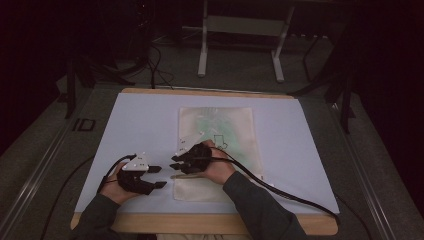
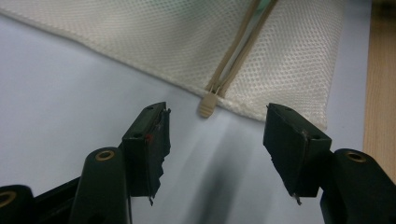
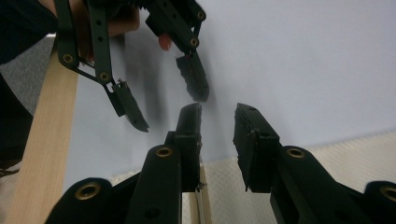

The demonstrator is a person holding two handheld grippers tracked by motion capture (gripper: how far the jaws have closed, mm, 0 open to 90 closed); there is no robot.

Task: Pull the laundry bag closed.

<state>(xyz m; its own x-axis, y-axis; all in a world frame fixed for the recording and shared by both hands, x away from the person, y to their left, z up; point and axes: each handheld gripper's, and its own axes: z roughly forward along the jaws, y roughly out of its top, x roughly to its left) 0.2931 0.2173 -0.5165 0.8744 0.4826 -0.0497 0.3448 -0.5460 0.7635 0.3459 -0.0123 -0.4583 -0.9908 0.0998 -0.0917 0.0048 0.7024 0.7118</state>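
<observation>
A cream mesh zip bag [image 1: 220,125] lies flat on a pale mat [image 1: 145,120], with something greenish showing through its far half. My left gripper [image 1: 161,176] rests on the mat just left of the bag's near corner. In the left gripper view it [image 2: 217,126] stands open, and the beige zip pull [image 2: 208,105] lies on the mat just beyond the gap, at the bag's [image 2: 163,42] edge. My right gripper [image 1: 173,164] hovers over the bag's left edge and points toward the left gripper [image 3: 171,113]. Its jaws [image 3: 217,112] stand a little apart with nothing between them, above the zip [image 3: 201,200].
The mat covers a wooden table whose near edge [image 1: 200,223] runs along the bottom. Black cables [image 1: 290,197] trail from both grippers across the mat. A white table frame [image 1: 202,45] and dark stands sit on the floor behind.
</observation>
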